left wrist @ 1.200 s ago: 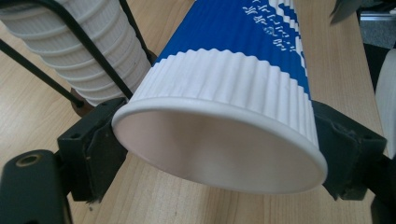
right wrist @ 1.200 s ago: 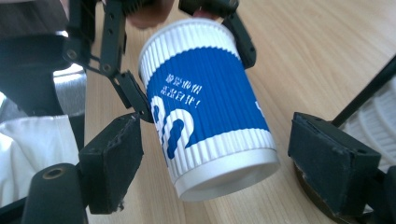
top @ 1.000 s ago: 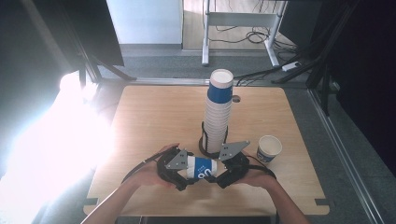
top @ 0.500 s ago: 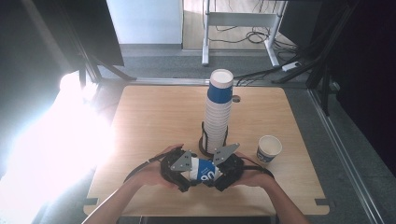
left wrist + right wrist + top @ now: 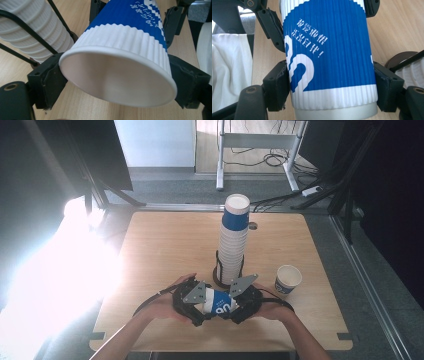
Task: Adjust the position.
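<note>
A blue and white ribbed paper cup (image 5: 220, 303) lies on its side in the air between both grippers, near the table's front edge. My right gripper (image 5: 233, 308) is shut on it. Its jaws have just been closing, and in the right gripper view (image 5: 329, 87) the pads press the cup's blue wall (image 5: 329, 50) close to its base. My left gripper (image 5: 205, 302) flanks the open rim end. Its jaws have just been opening. In the left gripper view (image 5: 117, 82) the pads sit beside the round white rim (image 5: 117, 75) without squeezing it.
A tall stack of matching cups (image 5: 233, 240) stands in a black wire holder just beyond the grippers, at the table's (image 5: 160, 245) middle. A single upright cup (image 5: 288, 279) stands to the right. The front edge lies close under the hands.
The right gripper's grey top plate has shifted a little toward the left gripper and lower. The cup stays between the two grippers in the same spot.
</note>
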The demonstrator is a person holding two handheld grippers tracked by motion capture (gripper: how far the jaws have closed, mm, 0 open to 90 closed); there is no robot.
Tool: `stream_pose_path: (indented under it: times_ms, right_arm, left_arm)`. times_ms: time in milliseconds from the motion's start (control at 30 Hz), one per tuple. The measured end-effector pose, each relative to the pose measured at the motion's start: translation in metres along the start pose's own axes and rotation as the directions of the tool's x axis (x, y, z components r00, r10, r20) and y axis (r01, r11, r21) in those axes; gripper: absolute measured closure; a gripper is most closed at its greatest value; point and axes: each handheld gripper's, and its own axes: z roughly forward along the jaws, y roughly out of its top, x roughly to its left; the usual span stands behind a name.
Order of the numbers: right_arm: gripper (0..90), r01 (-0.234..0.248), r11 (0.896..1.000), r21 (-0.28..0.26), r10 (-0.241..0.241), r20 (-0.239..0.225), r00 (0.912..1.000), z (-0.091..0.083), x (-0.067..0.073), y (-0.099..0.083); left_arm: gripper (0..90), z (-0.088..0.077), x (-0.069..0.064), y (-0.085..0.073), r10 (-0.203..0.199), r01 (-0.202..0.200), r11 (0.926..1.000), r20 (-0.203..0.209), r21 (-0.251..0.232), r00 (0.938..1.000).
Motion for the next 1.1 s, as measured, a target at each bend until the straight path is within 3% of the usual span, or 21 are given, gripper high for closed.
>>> stream_pose_path:
  times_ms: [133, 200, 300, 367, 533, 567, 600, 733, 767, 800, 833, 867, 933, 967, 1000, 1033, 1100]
  right_arm:
    - [26.6, -0.017, 0.999, -0.047, 0.017, 0.004, 0.9999, -0.003, -0.001, -0.003]
    - [26.6, -0.033, 0.995, -0.099, 0.034, 0.007, 0.9994, -0.007, -0.003, -0.006]
    - [26.6, -0.043, 0.990, -0.132, 0.045, 0.016, 0.9988, -0.009, -0.004, -0.008]
    - [26.5, -0.047, 0.988, -0.147, 0.050, 0.020, 0.9985, -0.010, -0.004, -0.010]
    - [26.5, -0.071, 0.979, -0.189, 0.079, 0.034, 0.9963, -0.012, -0.004, -0.012]
    - [26.5, -0.085, 0.973, -0.215, 0.096, 0.039, 0.9947, -0.012, -0.005, -0.014]
    - [26.5, -0.085, 0.973, -0.215, 0.096, 0.039, 0.9947, -0.012, -0.005, -0.014]
    - [26.5, -0.116, 0.958, -0.264, 0.135, 0.053, 0.9895, -0.014, -0.005, -0.016]
    - [26.5, -0.130, 0.948, -0.291, 0.154, 0.061, 0.9861, -0.014, -0.006, -0.017]
    - [26.5, -0.130, 0.948, -0.291, 0.154, 0.061, 0.9861, -0.014, -0.006, -0.017]
    - [26.6, -0.140, 0.936, -0.322, 0.171, 0.071, 0.9827, -0.015, -0.005, -0.019]
    - [26.6, -0.140, 0.936, -0.322, 0.171, 0.071, 0.9827, -0.015, -0.005, -0.019]
    - [26.5, -0.149, 0.923, -0.354, 0.186, 0.072, 0.9800, -0.016, -0.006, -0.021]
    - [26.6, -0.154, 0.910, -0.384, 0.198, 0.076, 0.9772, -0.016, -0.005, -0.024]
    - [26.6, -0.154, 0.910, -0.384, 0.198, 0.076, 0.9772, -0.016, -0.005, -0.024]
    - [26.6, -0.155, 0.904, -0.399, 0.203, 0.080, 0.9759, -0.016, -0.005, -0.025]
    - [26.6, -0.166, 0.887, -0.431, 0.221, 0.080, 0.9720, -0.017, -0.005, -0.028]
  left_arm:
    - [8.6, -0.004, 0.002, -0.002, -0.044, 0.043, 0.9982, -0.012, -0.040, 0.9990]
    - [7.6, -0.005, 0.002, -0.004, -0.064, 0.063, 0.9961, -0.017, -0.063, 0.9978]
    - [7.1, -0.006, 0.002, -0.007, -0.120, 0.116, 0.9872, -0.031, -0.110, 0.9923]
    - [7.1, -0.007, 0.002, -0.008, -0.132, 0.127, 0.9847, -0.035, -0.119, 0.9906]
    - [7.1, -0.009, 0.002, -0.014, -0.209, 0.199, 0.9626, -0.040, -0.184, 0.9770]
    - [7.0, -0.010, 0.001, -0.015, -0.234, 0.220, 0.9531, -0.044, -0.207, 0.9712]
    - [7.0, -0.010, 0.001, -0.015, -0.234, 0.220, 0.9531, -0.044, -0.207, 0.9712]
    - [7.0, -0.013, 0.001, -0.018, -0.282, 0.264, 0.9310, -0.036, -0.252, 0.9588]
    - [7.0, -0.014, 0.001, -0.020, -0.296, 0.278, 0.9245, -0.035, -0.261, 0.9545]
    - [7.0, -0.015, 0.001, -0.021, -0.310, 0.289, 0.9175, -0.035, -0.273, 0.9501]
    - [7.0, -0.017, 0.001, -0.025, -0.342, 0.321, 0.8987, -0.020, -0.299, 0.9395]
    - [7.0, -0.017, 0.001, -0.025, -0.342, 0.321, 0.8987, -0.020, -0.299, 0.9395]
    - [7.0, -0.018, 0.001, -0.029, -0.372, 0.351, 0.8798, -0.006, -0.321, 0.9282]
    - [7.0, -0.017, 0.001, -0.032, -0.402, 0.382, 0.8602, 0.014, -0.337, 0.9157]
    - [7.0, -0.017, 0.001, -0.032, -0.402, 0.382, 0.8602, 0.014, -0.337, 0.9157]
    - [7.0, -0.017, 0.001, -0.034, -0.410, 0.392, 0.8531, 0.021, -0.345, 0.9118]
    - [7.1, -0.016, 0.002, -0.037, -0.441, 0.423, 0.8310, 0.036, -0.362, 0.8969]
